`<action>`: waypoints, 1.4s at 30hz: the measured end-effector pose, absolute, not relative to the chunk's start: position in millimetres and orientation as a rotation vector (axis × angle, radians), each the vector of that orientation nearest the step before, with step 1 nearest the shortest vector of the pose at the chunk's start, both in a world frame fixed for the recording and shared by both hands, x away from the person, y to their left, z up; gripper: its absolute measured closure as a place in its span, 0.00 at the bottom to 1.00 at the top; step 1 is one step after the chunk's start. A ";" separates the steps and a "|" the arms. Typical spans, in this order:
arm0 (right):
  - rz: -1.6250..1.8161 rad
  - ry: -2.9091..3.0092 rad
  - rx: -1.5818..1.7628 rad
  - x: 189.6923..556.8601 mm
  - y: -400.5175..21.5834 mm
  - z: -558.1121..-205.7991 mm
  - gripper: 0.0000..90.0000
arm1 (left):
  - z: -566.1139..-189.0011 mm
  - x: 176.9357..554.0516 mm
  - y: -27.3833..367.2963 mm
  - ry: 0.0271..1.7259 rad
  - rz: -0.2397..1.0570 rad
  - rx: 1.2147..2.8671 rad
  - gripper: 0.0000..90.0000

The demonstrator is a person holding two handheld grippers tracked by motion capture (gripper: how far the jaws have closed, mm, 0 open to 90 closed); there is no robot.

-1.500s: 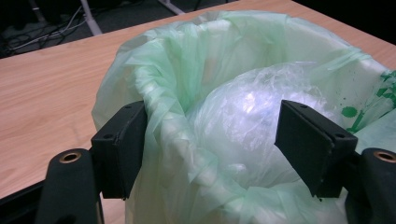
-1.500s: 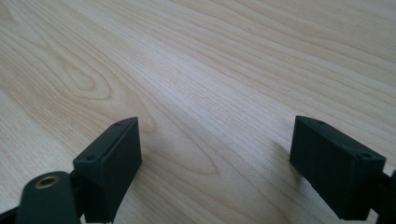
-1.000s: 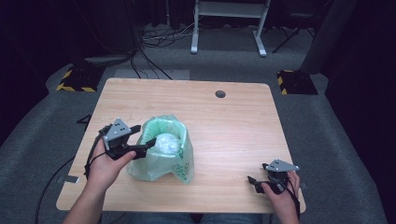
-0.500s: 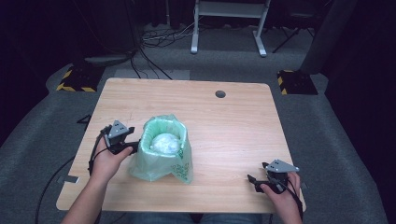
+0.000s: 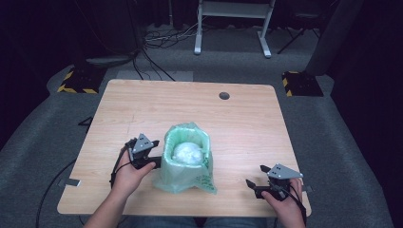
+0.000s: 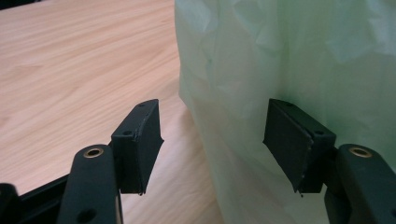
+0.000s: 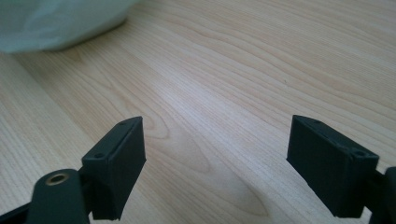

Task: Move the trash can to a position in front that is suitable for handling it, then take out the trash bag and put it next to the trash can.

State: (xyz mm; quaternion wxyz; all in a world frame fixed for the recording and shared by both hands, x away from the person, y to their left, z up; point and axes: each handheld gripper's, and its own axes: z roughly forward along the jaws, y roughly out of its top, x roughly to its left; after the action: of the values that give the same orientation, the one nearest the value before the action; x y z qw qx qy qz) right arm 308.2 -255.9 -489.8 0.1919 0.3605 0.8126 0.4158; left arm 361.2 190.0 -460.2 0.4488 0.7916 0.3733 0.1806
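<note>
A pale green plastic bag (image 5: pixel 185 173) stands open-topped at the near middle of the wooden table (image 5: pixel 190 104), with a white crumpled bundle (image 5: pixel 187 152) inside. My left gripper (image 5: pixel 155 164) lies low against the bag's left side. Its jaws have just been closing a little. In the left gripper view the bag's wall (image 6: pixel 280 56) reaches in between the fingers of the left gripper (image 6: pixel 215 144). The left pad (image 6: pixel 140 140) stands apart from it, so nothing is clamped. My right gripper (image 5: pixel 255 176) rests open near the front right corner. The right gripper (image 7: pixel 215 163) has only bare wood between its jaws.
A dark round hole (image 5: pixel 224 95) sits in the table's far right part. A corner of the bag (image 7: pixel 56 23) lies far ahead of the right gripper. Behind the table are a white desk frame (image 5: pixel 233 19), floor cables (image 5: pixel 157 38) and two yellow-black striped blocks (image 5: pixel 76 80).
My left hand has come down from beside the bag's rim to the tabletop at the bag's lower left side, and its jaws have narrowed a little. The right hand has stayed put.
</note>
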 end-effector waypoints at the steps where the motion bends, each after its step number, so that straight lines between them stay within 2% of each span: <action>1: 1.168 2.281 1.006 307.2 -256.2 -489.2 0.22 | -461.0 359.5 184.3 0.913 0.434 1.967 0.41; 10: 1.189 2.295 0.986 291.1 -258.1 -483.7 0.22 | -468.1 350.8 160.0 0.881 0.383 1.982 0.37; 15: 1.193 2.317 0.952 284.4 -252.2 -479.6 0.22 | -460.5 339.4 170.7 0.888 0.466 2.019 0.32; 23: 1.204 2.361 0.888 279.1 -234.9 -475.0 0.19 | -460.4 308.1 194.7 0.880 0.471 2.051 0.28; 29: 1.231 2.390 0.858 281.2 -220.4 -475.7 0.18 | -468.7 288.3 195.2 0.833 0.419 2.094 0.24; 42: 1.280 2.441 0.774 276.2 -191.5 -478.5 0.18 | -493.1 269.9 167.0 0.726 0.315 2.168 0.21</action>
State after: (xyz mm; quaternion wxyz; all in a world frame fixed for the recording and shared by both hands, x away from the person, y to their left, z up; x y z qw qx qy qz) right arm 276.2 -191.5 -478.5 0.1388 0.2676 0.8444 0.4429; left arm 269.9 167.0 -493.1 0.4049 0.8589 0.2877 0.1249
